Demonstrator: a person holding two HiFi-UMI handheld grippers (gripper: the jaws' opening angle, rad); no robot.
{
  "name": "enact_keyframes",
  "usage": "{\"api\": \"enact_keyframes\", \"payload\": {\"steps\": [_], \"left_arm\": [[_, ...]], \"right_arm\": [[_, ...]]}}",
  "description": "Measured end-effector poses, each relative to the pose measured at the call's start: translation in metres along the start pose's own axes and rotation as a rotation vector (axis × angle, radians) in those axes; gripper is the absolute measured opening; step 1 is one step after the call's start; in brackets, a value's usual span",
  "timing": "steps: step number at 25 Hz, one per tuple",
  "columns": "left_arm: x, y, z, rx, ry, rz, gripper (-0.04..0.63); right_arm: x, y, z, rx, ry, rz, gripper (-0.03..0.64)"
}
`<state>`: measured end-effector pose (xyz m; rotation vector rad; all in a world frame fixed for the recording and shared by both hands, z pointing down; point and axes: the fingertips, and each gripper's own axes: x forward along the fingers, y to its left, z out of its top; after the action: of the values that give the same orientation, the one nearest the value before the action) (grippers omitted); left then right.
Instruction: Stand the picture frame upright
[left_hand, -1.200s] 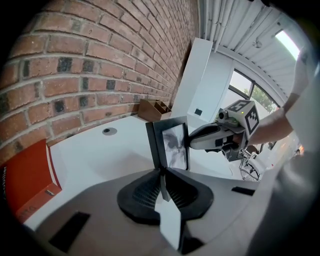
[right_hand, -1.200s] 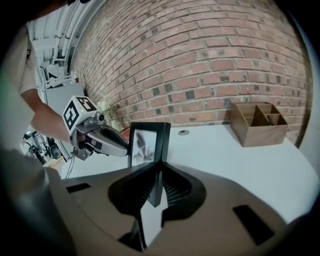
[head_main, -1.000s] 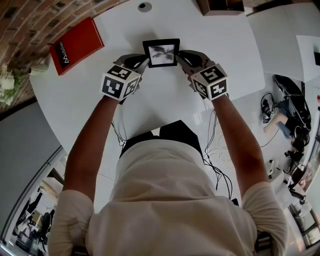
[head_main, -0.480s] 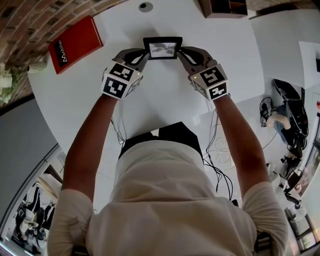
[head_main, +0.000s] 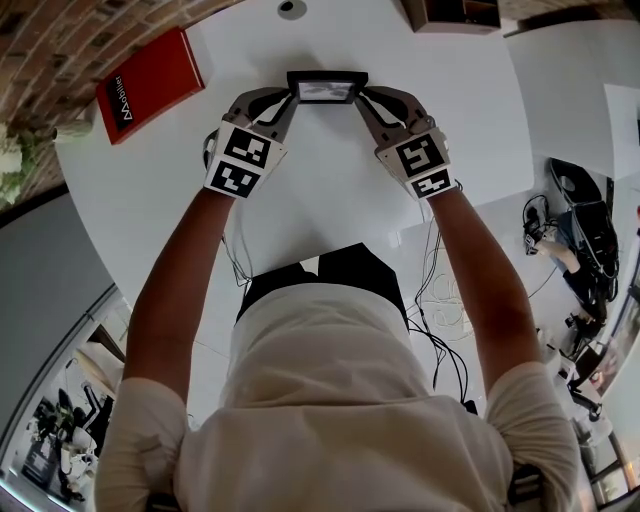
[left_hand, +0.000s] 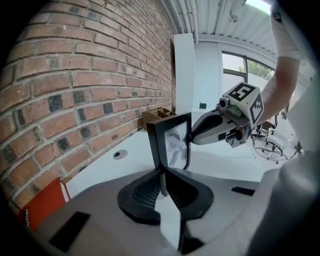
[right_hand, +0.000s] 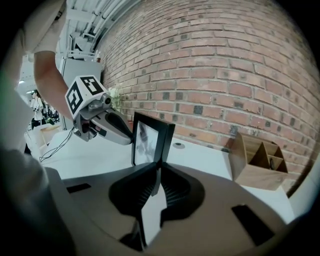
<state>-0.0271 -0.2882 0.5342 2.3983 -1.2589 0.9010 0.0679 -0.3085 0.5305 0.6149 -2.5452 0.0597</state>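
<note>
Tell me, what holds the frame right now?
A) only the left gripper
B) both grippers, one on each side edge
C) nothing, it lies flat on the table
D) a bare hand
B: the left gripper pinches one side edge of the frame and the right gripper pinches the other, its jaws having just been closing on that edge.
</note>
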Motion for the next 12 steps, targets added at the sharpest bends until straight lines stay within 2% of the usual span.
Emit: {"api": "enact_keyframes", "payload": {"steps": [8, 12], "left_arm": [[0.0007, 0.0005, -0.0109, 0.009, -0.017, 0.042, 0.029], [0.0014, -0.0019, -0.0102, 0.008, -0.021, 0.037, 0.028]], "right_arm": [[0.0019, 0.0052, 0.0056, -0.054, -0.015, -0.011, 0.032], [0.0025, 0.0033, 0.0004, -0.05, -0.002, -0.017, 0.032]]}}
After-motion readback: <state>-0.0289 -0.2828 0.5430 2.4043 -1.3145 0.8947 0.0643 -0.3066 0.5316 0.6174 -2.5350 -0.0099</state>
